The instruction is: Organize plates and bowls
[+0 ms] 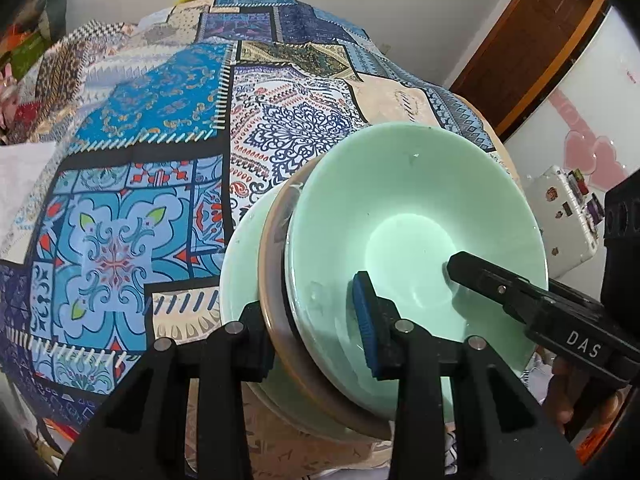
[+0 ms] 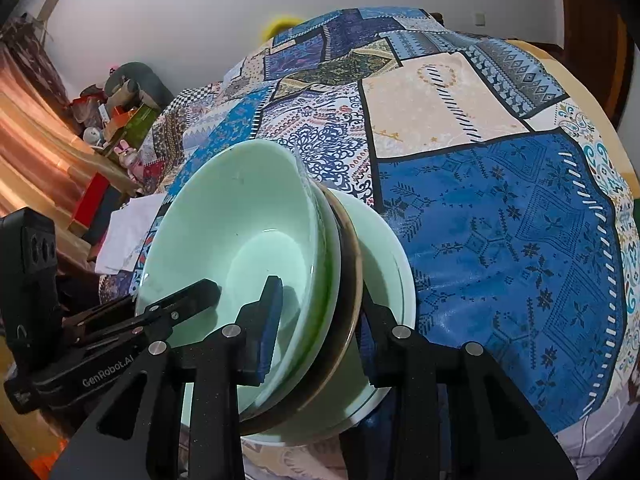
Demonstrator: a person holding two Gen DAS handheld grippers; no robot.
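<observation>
Bowls and plates sit nested in one stack, clamped from both sides by the two grippers. The left gripper is clenched across the stack's near-left rim: its blue-padded finger lies inside the top bowl, and its other finger sits outside, against the lowest rim. The right gripper grasps the opposite rim the same way, blue pad inside the top bowl, the other finger outside and under the bottom plate.

In the left view, the right gripper's finger reaches into the bowl from the right side, its body marked "DAS". In the right view, the left gripper's finger comes over the rim from the left.

From the top down, the stack is a pale mint bowl, a second green rim just beneath it, a brown-edged plate, then a pale green plate at the bottom. The brown plate shows as a dark band in the right view.

The stack is at the near edge of a table covered with a patchwork cloth in blues, creams and reds. I cannot tell whether the stack rests on the cloth or hangs just above it.

Beyond the table stand a white wall, a brown door frame and a clutter of boxes by a curtain.
</observation>
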